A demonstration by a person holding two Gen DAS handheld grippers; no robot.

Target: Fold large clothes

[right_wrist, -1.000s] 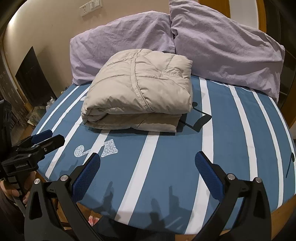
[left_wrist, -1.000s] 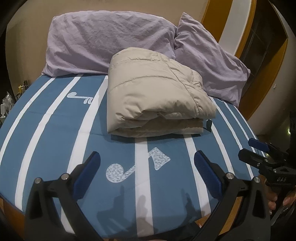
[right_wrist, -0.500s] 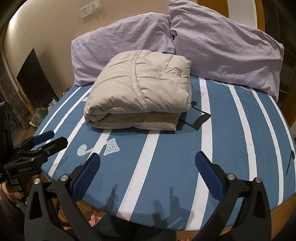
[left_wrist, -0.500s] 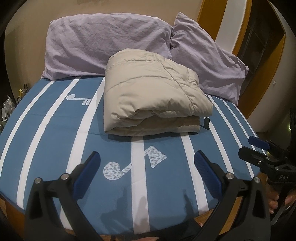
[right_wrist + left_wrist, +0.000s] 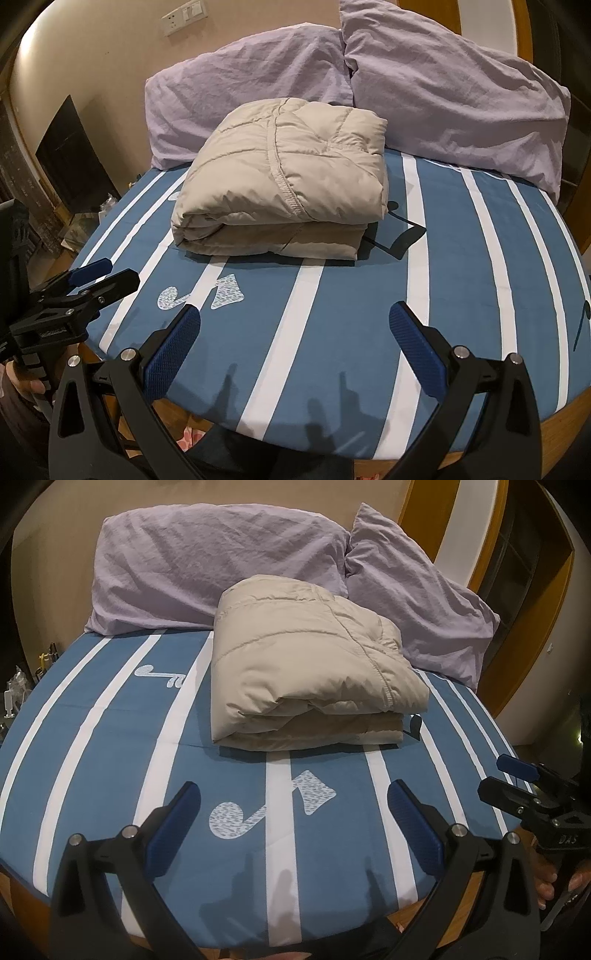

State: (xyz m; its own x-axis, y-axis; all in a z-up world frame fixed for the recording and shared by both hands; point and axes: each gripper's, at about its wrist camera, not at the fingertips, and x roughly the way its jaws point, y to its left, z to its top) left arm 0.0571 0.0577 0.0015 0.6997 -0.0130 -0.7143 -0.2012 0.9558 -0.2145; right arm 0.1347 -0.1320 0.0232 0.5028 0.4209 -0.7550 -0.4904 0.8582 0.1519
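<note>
A beige padded jacket (image 5: 310, 668) lies folded into a thick rectangular bundle on the blue-and-white striped bed (image 5: 92, 746), just in front of the pillows; it also shows in the right wrist view (image 5: 284, 181). My left gripper (image 5: 293, 812) is open and empty, over the bed's near edge, well short of the jacket. My right gripper (image 5: 295, 332) is open and empty, also at the near edge. Each gripper shows in the other's view, the right one (image 5: 517, 779) and the left one (image 5: 99, 277), both held off the bed's sides.
Two lilac pillows (image 5: 218, 565) (image 5: 417, 590) lean against the wall behind the jacket. The bed (image 5: 480, 295) has a wooden rim (image 5: 565, 424). A dark cabinet (image 5: 70, 158) and clutter stand at the left of the bed. Wooden door frames (image 5: 528, 627) are at the right.
Both grippers have pulled back slightly and stayed open. The folded jacket has not moved on the bed.
</note>
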